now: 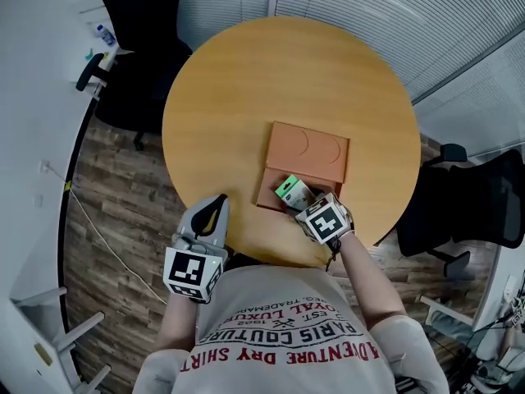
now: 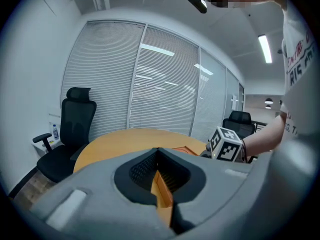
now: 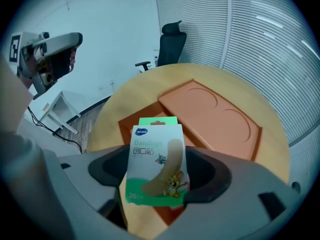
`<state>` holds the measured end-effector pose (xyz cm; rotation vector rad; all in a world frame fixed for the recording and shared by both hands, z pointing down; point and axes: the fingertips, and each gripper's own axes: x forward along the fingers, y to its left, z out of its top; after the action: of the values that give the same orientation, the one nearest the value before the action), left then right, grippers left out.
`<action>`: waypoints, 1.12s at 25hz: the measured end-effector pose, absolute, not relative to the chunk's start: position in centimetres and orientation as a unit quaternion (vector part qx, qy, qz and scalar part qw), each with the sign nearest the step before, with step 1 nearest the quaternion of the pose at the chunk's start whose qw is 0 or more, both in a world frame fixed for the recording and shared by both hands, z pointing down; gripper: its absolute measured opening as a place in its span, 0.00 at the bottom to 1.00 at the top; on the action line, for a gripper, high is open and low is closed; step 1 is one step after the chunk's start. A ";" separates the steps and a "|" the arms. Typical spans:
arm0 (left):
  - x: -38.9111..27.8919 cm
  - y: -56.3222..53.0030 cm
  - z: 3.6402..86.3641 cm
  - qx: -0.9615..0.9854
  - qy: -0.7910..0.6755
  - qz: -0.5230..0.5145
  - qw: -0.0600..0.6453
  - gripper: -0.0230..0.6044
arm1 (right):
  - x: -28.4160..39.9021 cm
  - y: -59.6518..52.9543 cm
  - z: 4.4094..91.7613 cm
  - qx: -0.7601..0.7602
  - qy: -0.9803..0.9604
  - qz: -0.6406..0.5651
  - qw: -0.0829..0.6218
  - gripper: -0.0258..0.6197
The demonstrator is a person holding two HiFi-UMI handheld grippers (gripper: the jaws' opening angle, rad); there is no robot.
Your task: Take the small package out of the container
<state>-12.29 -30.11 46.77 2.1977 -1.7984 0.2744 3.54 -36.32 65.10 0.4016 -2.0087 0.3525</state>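
The small package [image 1: 293,192], a green and white box of bandages, stands upright between the jaws of my right gripper [image 1: 299,199], which is shut on it. In the right gripper view the package [image 3: 157,166] fills the middle, lifted just above the orange container [image 3: 210,111]. The container [image 1: 308,148] lies open on the round wooden table [image 1: 246,80], its flat lid with two round imprints on the far side. My left gripper [image 1: 215,209] hovers at the table's near left edge, shut and empty. The left gripper [image 2: 158,151] points across the table.
One black office chair [image 1: 139,48] stands beyond the table's left side, another [image 1: 484,199] at the right. A white desk [image 1: 33,97] curves along the left. Blinds cover the glass wall behind. The person's body is close to the table's near edge.
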 end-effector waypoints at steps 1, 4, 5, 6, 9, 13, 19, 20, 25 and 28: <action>-12.3 -30.1 46.6 0.765 -0.621 0.095 0.141 0.05 | 3.7 -36.2 64.7 0.173 -0.835 0.145 0.503 0.59; -12.1 -30.5 46.0 0.775 -0.611 0.094 0.132 0.05 | 3.9 -36.0 63.0 0.197 -0.843 0.141 0.480 0.59; -11.9 -30.6 45.7 0.778 -0.607 0.093 0.128 0.05 | 4.0 -36.0 62.1 0.206 -0.848 0.141 0.467 0.59; -11.6 -30.8 45.4 0.783 -0.603 0.093 0.124 0.05 | 4.1 -36.0 61.2 0.214 -0.853 0.142 0.453 0.59; -10.7 -31.7 44.2 0.799 -0.585 0.091 0.108 0.05 | 4.3 -36.6 58.1 0.247 -0.868 0.155 0.401 0.59; -8.9 -32.6 42.6 0.815 -0.565 0.085 0.092 0.05 | 5.6 -37.8 53.6 0.299 -0.882 0.164 0.324 0.59; -7.2 -33.4 40.7 0.833 -0.542 0.087 0.068 0.05 | 7.4 -38.1 47.6 0.359 -0.893 0.138 0.232 0.59; -6.9 -33.6 40.4 0.836 -0.539 0.087 0.065 0.05 | 7.7 -38.0 47.0 0.367 -0.893 0.133 0.223 0.59; -5.7 -34.3 39.2 0.845 -0.525 0.081 0.052 0.05 | 9.5 -38.2 44.1 0.415 -0.885 0.110 0.179 0.59; -5.1 -34.5 39.1 0.850 -0.518 0.080 0.049 0.05 | 10.2 -38.2 43.6 0.434 -0.880 0.104 0.163 0.59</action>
<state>-5.14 -34.47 39.06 2.5893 -1.5793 0.2442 10.24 -38.25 43.59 1.2387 -2.5100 0.2967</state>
